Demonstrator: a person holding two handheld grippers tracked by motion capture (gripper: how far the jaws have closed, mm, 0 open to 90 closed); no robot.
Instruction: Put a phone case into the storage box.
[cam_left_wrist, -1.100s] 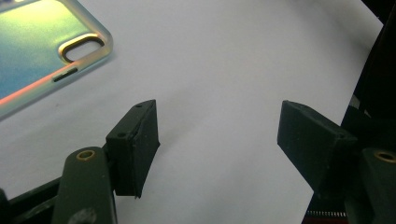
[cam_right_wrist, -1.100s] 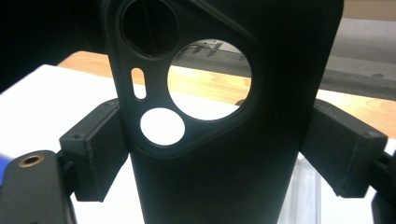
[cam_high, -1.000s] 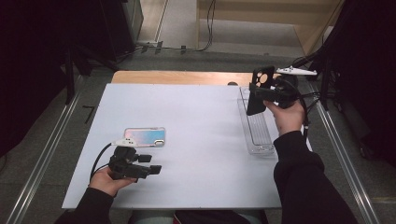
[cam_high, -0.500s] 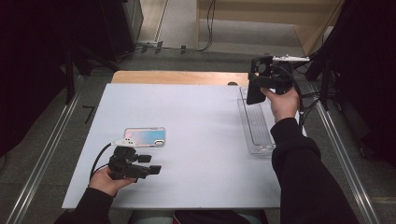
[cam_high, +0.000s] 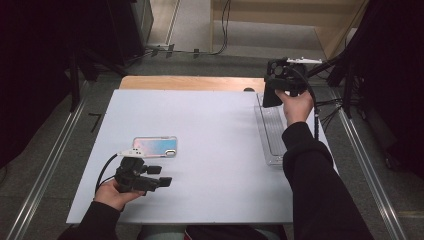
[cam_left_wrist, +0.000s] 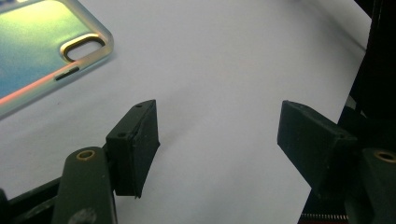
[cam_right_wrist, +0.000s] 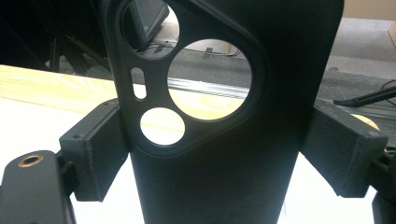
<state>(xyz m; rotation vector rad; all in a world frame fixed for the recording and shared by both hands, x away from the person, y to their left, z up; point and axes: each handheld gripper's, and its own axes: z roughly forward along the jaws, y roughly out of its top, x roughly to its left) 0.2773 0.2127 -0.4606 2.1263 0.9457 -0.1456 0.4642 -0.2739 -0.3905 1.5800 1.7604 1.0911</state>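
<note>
My right gripper (cam_high: 272, 90) is raised over the far end of a clear plastic tray (cam_high: 272, 132) at the table's right side. It is shut on a black phone case (cam_right_wrist: 224, 116) with round camera cutouts, both pads pressing its long edges. In the high view the black case (cam_high: 270, 94) hangs down from the jaws. An iridescent blue-green phone case (cam_high: 155, 146) lies flat at the front left, and its camera corner (cam_left_wrist: 56, 42) appears in the left gripper view. My left gripper (cam_high: 162, 176) rests on the white table (cam_high: 210, 140) just in front of it, open, nothing between its pads.
A wooden strip (cam_high: 190, 83) runs along the table's far edge. Cables and dark stands (cam_high: 340, 75) crowd the floor beyond the right corner. Metal rails (cam_high: 50, 165) flank the table on both sides.
My right hand has carried the black case leftward and slightly down, from beside the tray's far right to over its far end. The left gripper has stayed put.
</note>
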